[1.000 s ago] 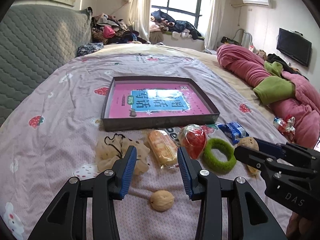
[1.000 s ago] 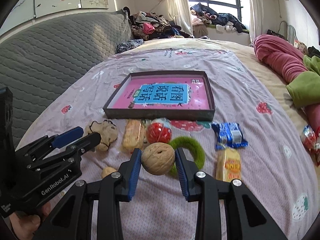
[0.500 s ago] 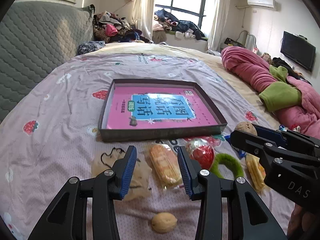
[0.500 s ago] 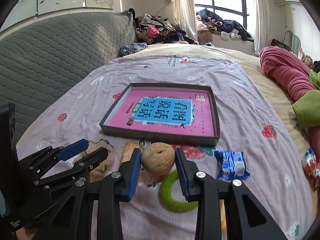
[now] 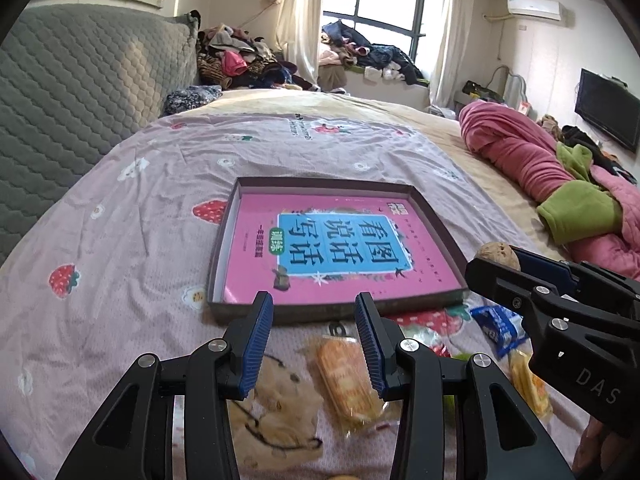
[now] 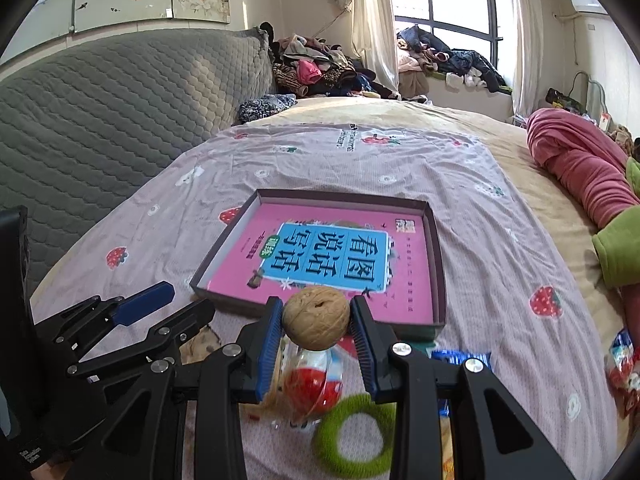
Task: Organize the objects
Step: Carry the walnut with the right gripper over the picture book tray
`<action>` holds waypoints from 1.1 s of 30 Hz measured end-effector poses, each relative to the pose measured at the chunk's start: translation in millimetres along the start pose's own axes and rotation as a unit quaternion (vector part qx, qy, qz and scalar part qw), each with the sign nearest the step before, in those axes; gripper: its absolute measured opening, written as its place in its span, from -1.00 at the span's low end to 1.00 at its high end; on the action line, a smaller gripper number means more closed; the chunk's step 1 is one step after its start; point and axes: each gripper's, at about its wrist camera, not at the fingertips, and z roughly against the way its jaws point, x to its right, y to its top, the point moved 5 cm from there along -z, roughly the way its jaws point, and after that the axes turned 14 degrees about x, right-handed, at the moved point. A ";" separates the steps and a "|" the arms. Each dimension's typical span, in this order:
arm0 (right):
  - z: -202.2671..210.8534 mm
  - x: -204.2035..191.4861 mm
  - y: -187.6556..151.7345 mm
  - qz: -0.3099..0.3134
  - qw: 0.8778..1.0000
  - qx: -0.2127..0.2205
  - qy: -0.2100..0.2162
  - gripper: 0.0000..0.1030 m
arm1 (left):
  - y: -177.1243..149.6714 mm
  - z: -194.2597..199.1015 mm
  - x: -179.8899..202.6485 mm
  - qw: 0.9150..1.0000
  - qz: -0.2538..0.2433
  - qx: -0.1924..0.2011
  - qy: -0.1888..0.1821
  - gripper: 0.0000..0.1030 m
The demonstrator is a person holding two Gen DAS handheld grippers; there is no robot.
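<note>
Right tool (image 6: 316, 322) clamped on walnut (image 6: 315, 317), held above tray's (image 6: 439, 276) near edge. We judge it light, hard, round: grip its widest middle. Left tool (image 5: 314, 342) apart, empty.

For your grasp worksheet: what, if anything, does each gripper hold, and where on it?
The right gripper pinches a walnut across its two sides. The left gripper is open, holding nothing.

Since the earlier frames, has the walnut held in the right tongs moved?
Yes. In the right wrist view the walnut, clamped in the right tongs, now sits at the tray's near edge, having advanced toward it from over the green ring.
</note>
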 end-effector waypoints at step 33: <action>-107.1 30.0 49.2 0.003 1.000 -0.028 -0.004 -0.32 | 45.0 -99.3 -13.6 0.999 -0.006 -0.021 0.034 0.26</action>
